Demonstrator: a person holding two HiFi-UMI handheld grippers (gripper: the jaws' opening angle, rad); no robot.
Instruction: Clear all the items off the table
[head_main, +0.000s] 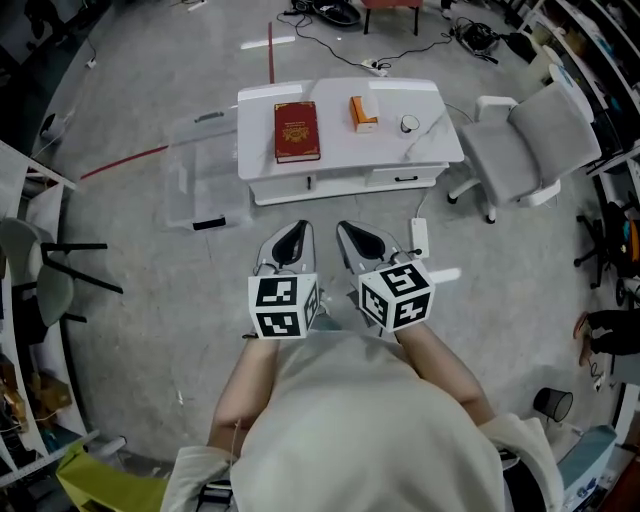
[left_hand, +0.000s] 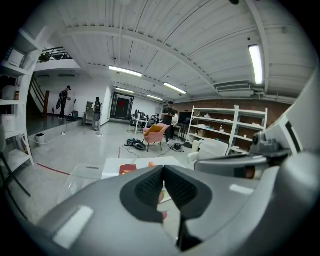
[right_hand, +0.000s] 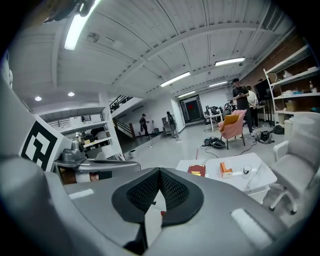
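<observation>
A low white table (head_main: 400, 150) stands ahead on the grey floor. On it lie a dark red book (head_main: 297, 131), an orange box (head_main: 362, 114) and a small clear glass (head_main: 410, 124). My left gripper (head_main: 293, 238) and right gripper (head_main: 360, 240) are held side by side well short of the table, both shut and empty. In the left gripper view the jaws (left_hand: 163, 171) meet, with the book (left_hand: 128, 169) beyond. From the right gripper view the closed gripper (right_hand: 159, 175) points toward the table (right_hand: 260, 176), where the book (right_hand: 196, 170), orange box (right_hand: 225, 170) and glass (right_hand: 246, 170) show.
A clear plastic bin (head_main: 205, 172) sits on the floor left of the table. A white office chair (head_main: 530, 145) stands to its right. A power strip (head_main: 419, 238) and cables lie on the floor. Dark chairs (head_main: 45, 265) are at far left; shelves (left_hand: 220, 127) line the room.
</observation>
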